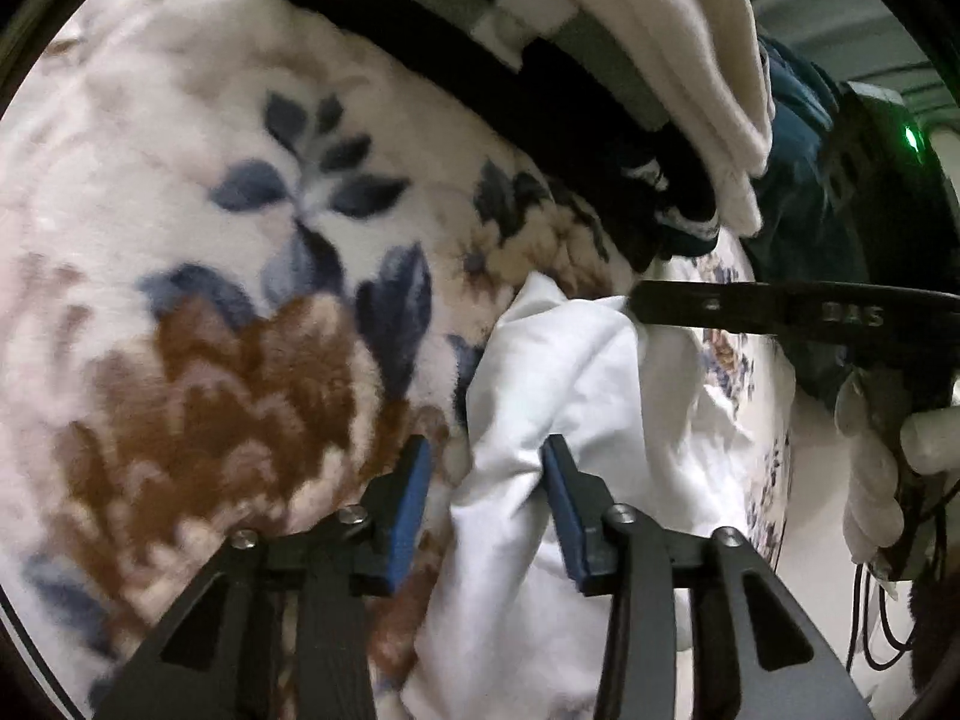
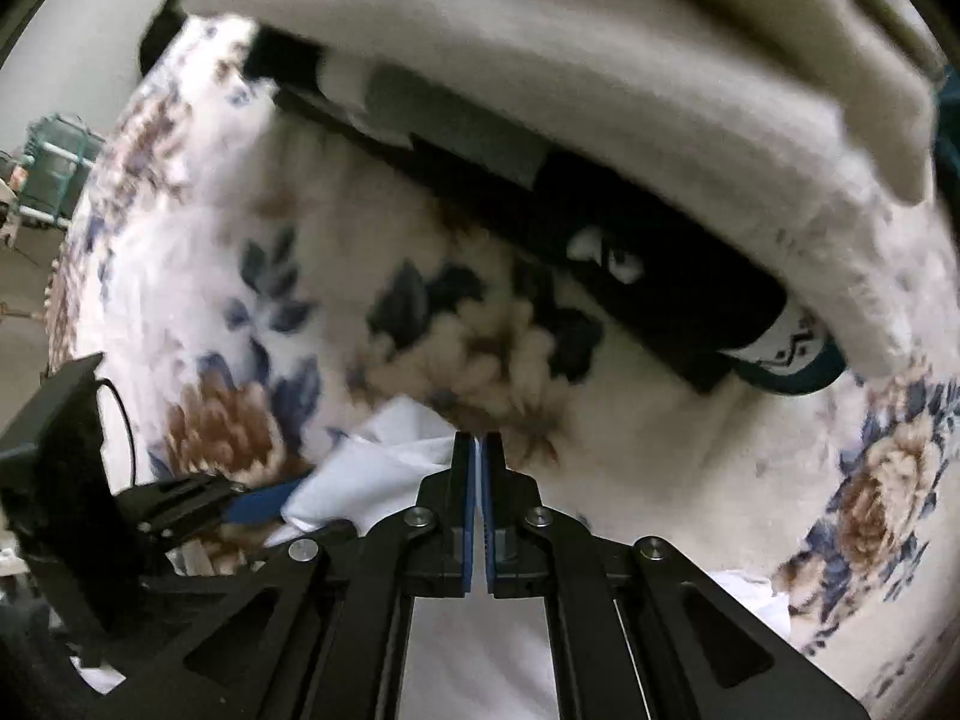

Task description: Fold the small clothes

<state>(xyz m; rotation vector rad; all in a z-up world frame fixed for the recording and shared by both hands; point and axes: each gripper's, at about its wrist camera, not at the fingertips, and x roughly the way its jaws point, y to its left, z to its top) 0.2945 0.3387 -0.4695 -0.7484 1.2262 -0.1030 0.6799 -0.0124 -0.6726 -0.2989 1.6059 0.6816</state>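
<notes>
A white garment (image 1: 570,396) lies crumpled on a floral fleece blanket (image 1: 210,240). My left gripper (image 1: 487,480) stands open astride a raised fold of it; the right pad rests against the cloth and the left pad is clear of it. My right gripper (image 2: 478,450) points steeply down, shut on an edge of the white garment (image 2: 384,462). In the left wrist view the right gripper (image 1: 639,303) comes in from the right and pinches the garment's upper corner. A gloved hand (image 1: 870,480) holds it. One blue-padded finger (image 2: 258,507) of the left gripper shows in the right wrist view.
A stack of folded clothes (image 1: 690,60) lies along the blanket's far side: cream on top, with black, grey and teal pieces under it (image 2: 600,222). The blanket's edge and a teal rack (image 2: 54,168) on the floor are at the far left of the right wrist view.
</notes>
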